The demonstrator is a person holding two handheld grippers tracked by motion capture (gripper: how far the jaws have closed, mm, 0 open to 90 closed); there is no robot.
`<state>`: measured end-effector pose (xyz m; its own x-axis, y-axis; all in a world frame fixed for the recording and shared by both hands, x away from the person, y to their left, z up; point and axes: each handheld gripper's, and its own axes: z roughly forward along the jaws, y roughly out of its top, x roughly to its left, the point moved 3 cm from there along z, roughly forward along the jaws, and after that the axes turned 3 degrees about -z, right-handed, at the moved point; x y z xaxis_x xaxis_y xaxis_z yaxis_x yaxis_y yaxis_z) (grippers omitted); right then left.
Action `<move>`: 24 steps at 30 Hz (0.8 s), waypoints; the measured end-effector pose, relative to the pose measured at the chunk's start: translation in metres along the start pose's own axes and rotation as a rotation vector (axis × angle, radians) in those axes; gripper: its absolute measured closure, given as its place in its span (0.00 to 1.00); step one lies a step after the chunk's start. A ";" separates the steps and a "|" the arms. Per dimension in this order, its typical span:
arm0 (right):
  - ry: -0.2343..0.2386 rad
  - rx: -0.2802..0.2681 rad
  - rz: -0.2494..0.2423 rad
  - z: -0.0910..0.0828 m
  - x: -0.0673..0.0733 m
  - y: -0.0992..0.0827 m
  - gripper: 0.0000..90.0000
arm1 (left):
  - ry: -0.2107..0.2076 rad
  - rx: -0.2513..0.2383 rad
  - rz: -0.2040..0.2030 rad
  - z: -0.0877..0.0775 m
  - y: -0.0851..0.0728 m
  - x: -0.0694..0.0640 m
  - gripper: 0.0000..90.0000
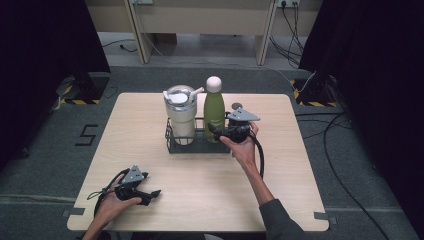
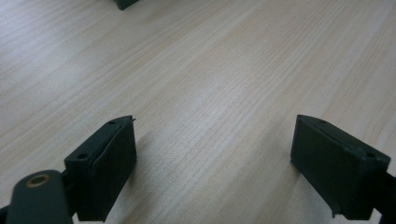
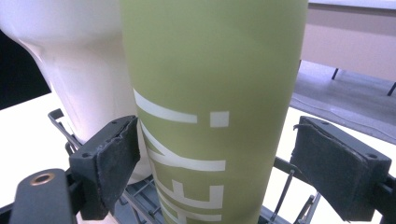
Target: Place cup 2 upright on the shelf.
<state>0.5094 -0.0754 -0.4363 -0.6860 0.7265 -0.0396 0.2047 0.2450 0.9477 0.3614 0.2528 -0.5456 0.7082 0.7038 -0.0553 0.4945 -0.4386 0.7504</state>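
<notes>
A green bottle (image 1: 214,113) with a pale pink cap stands upright in a black wire rack (image 1: 176,144) at the middle of the table, next to a cream tumbler (image 1: 180,114) with a clear lid and straw. My right gripper (image 1: 218,131) is at the bottle's lower right side. Up close, the green bottle (image 3: 210,93) with white lettering stands between the right gripper's (image 3: 215,168) open jaws; the left pad is at its surface, the right pad is apart from it. The cream tumbler (image 3: 74,56) is behind it. My left gripper (image 1: 151,195) rests open near the front left edge, with bare wood between the left gripper's (image 2: 212,168) jaws.
The light wood table (image 1: 200,190) has free room in front of the rack and on both sides. A small dark round disc (image 1: 236,106) lies behind the right gripper. Cables (image 1: 345,165) run over the grey floor to the right.
</notes>
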 end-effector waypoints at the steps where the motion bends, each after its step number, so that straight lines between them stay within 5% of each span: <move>1: -0.002 -0.004 -0.001 -0.001 0.000 0.001 0.17 | 0.000 0.000 0.000 0.000 0.000 0.000 0.15; 24: -0.012 -0.030 -0.023 -0.023 0.004 0.004 0.17 | 0.000 -0.001 -0.001 0.000 0.000 0.000 0.15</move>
<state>0.4920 -0.0864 -0.4257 -0.6819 0.7286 -0.0652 0.1676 0.2423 0.9556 0.3614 0.2528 -0.5456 0.7079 0.7041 -0.0558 0.4944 -0.4377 0.7510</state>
